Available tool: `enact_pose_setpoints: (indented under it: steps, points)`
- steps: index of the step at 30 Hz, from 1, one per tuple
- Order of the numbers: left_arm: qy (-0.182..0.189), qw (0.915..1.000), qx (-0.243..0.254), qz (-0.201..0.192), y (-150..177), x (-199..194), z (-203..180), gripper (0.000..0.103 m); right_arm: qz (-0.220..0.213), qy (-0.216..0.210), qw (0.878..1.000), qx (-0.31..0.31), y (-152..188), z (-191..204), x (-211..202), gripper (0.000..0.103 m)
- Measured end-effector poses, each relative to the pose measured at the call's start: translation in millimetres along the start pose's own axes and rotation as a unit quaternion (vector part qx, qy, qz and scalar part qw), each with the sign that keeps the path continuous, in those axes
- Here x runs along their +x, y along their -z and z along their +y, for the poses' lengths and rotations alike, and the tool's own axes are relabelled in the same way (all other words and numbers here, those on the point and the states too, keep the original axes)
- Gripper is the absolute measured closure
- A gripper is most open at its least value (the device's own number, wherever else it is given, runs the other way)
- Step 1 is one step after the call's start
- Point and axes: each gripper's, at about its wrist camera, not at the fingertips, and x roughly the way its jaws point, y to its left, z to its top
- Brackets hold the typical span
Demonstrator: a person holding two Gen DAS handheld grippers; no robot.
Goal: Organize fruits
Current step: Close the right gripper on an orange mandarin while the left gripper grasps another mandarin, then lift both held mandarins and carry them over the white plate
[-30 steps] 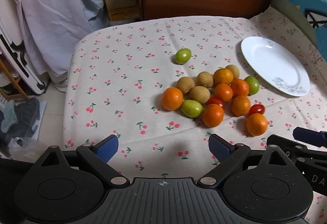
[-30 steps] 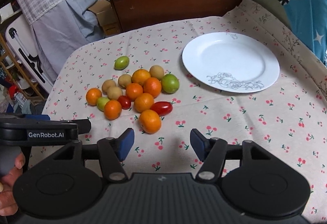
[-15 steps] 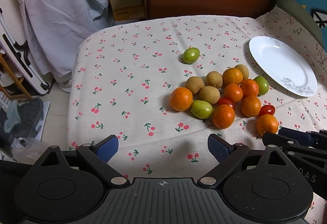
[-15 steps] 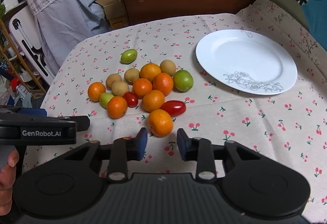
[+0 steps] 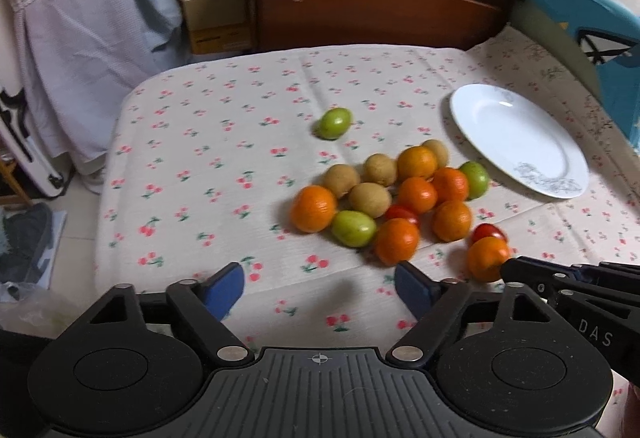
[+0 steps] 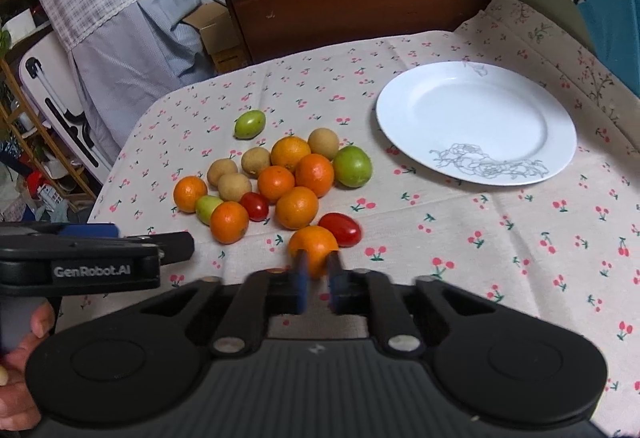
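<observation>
The right gripper (image 6: 318, 270) has its blue pads drawn narrow around the nearest orange (image 6: 314, 248), one pad on each flank of the fruit; they look to be touching it, so I read it as clamped, though the pads are blurred. That orange sits at the near edge of the fruit pile (image 6: 276, 182), on the cherry-print cloth (image 6: 460, 238), with a red tomato (image 6: 340, 229) just beside it to the right and behind. The plate (image 6: 476, 118) lies ahead and to the right of the orange, well apart from it and bare. So the move, as I judge it, runs forward and rightward across open cloth, lifting clear of the tomato first. The orange is round, so no axis matters.

The left gripper (image 5: 320, 288) hovers spread wide over the cloth, holding nothing, short of the pile; the plate is farther from it than from the right, so the right one is better placed
</observation>
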Motion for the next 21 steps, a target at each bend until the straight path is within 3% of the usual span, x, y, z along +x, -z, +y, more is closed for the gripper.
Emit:
enact_pose_setpoints:
  steps: [5,7,13,17,21]
  points:
    - [0.023,0.9995,0.018,-0.005,0,5,-12,0.043,0.008,-0.006,1.0,0.014,3,-8,0,0.099]
    - [0.039,0.9991,0.017,-0.006,0,9,-15,0.055,0.011,-0.015,1.0,0.02,3,-10,0,0.094]
    - [0.057,0.9978,0.033,-0.007,-3,17,-22,0.061,0.003,-0.028,1.0,0.011,4,-7,0,0.089]
    - [0.072,0.9965,0.041,0.0,-2,24,-23,0.063,-0.002,-0.021,1.0,-0.006,4,-2,6,0.077]
    - [0.079,0.9954,0.054,-0.003,-3,28,-27,0.075,-0.004,-0.018,1.0,-0.007,5,-2,12,0.077]
